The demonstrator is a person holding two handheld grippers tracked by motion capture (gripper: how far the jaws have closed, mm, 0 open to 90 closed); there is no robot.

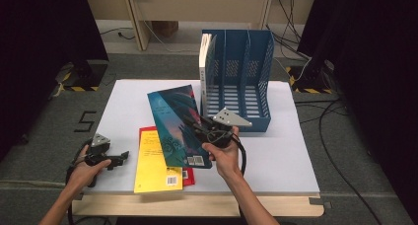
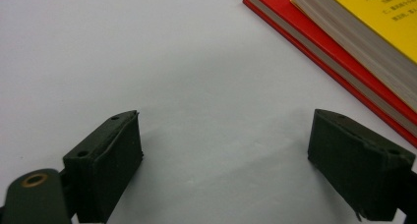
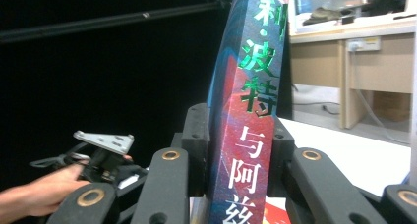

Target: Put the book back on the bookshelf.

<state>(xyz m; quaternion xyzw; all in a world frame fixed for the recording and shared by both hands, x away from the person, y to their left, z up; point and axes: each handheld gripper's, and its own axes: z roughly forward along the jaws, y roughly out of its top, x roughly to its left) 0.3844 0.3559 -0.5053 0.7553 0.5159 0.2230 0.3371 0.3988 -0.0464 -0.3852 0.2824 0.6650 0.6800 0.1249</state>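
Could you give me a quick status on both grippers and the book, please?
Right gripper shut on teal book, lifted. Left gripper open, idle. Blue file rack ahead, unobstructed.

Two right rack [image 1: 256,77] slots apparently free

Both forearms are bare, with no sleeves showing. Each hand carries a black two-jaw tool: the left gripper [image 1: 120,158] and the right gripper [image 1: 194,125]. Each has a grey three-cornered plate dotted with small holes on top, brass-coloured rivets at the arm joints, blocky black pads, and a trailing black cable.
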